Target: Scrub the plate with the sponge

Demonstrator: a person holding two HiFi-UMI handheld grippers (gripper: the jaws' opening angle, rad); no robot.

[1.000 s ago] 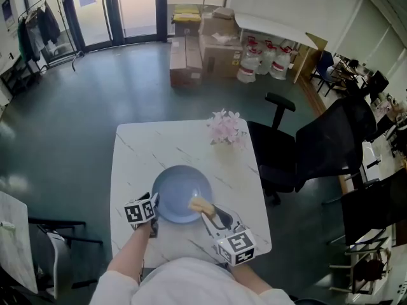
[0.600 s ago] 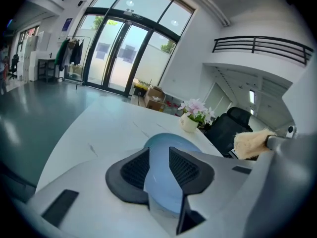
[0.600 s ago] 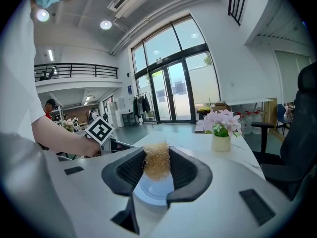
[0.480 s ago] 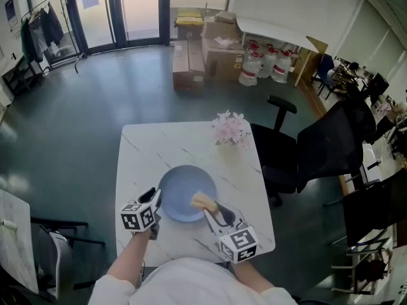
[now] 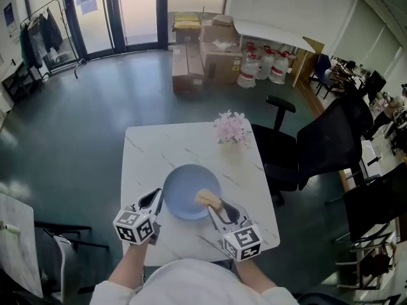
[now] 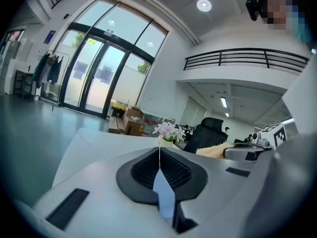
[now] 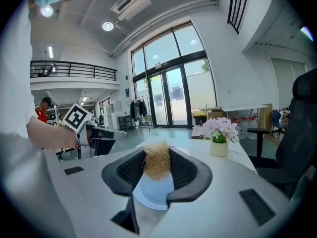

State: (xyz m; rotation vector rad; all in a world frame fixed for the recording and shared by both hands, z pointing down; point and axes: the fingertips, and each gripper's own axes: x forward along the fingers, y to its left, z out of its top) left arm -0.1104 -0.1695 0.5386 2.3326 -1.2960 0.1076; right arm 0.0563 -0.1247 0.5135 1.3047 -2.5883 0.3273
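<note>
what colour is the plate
The plate is pale blue, clearest in the head view.

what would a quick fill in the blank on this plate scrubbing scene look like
1. The right tool is shut on the ____.
2. The left tool pinches the rim of the blue ____.
3. Pink ____ stand at the far edge of the table.

Missing words: sponge; plate; flowers.
</note>
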